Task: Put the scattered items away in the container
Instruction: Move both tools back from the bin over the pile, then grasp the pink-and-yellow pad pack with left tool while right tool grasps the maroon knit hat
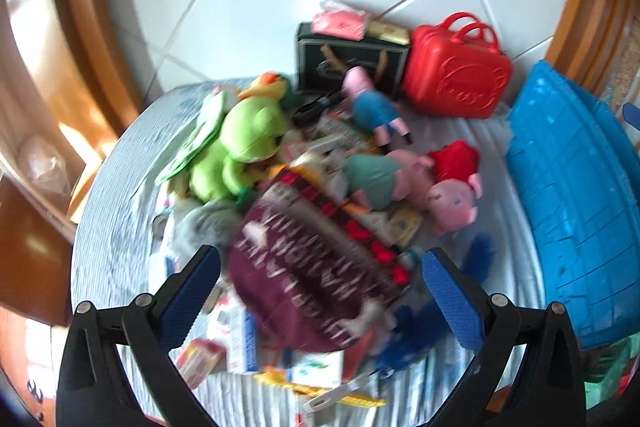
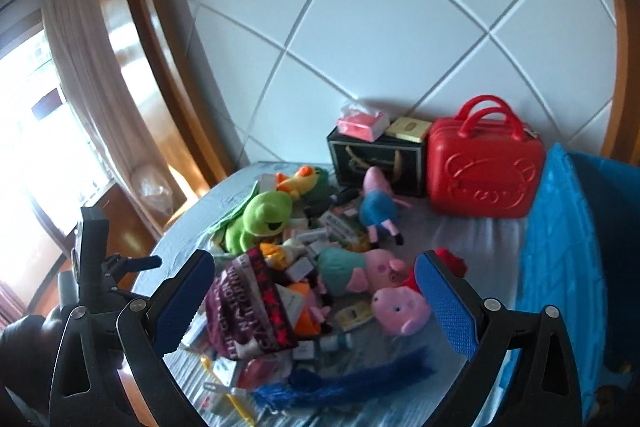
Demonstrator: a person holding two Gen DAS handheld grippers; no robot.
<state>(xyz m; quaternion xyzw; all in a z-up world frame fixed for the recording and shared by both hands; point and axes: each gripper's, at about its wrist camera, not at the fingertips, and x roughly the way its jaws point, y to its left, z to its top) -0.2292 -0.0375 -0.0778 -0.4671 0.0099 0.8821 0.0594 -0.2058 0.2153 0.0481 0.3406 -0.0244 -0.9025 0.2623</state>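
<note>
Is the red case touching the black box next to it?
Touching. In the right wrist view the red case stands against the black box with no gap between their sides; the left wrist view shows the same.

Counts, both views, on the bed [image 2: 472, 227]:

- Pink pig plush toys: three — one in blue [image 2: 378, 205], one in teal [image 2: 352, 269], one in red [image 2: 402, 303].
- Green frog plush [image 2: 262, 217]: one. Orange-and-green plush [image 2: 306, 179] behind it: one.
- Red suitcase [image 2: 484, 179]: one.
- Black box [image 2: 378, 159]: one, with two packets on top, pink [image 2: 362, 125] and yellowish [image 2: 408, 129].
- Blue crate [image 2: 560, 247]: one.
- Maroon lettered bag [image 2: 248, 311]: one.
- Blue feathery piece [image 2: 348, 379]: one.
- Small cartons and cards: many, too blurred to count.
</note>
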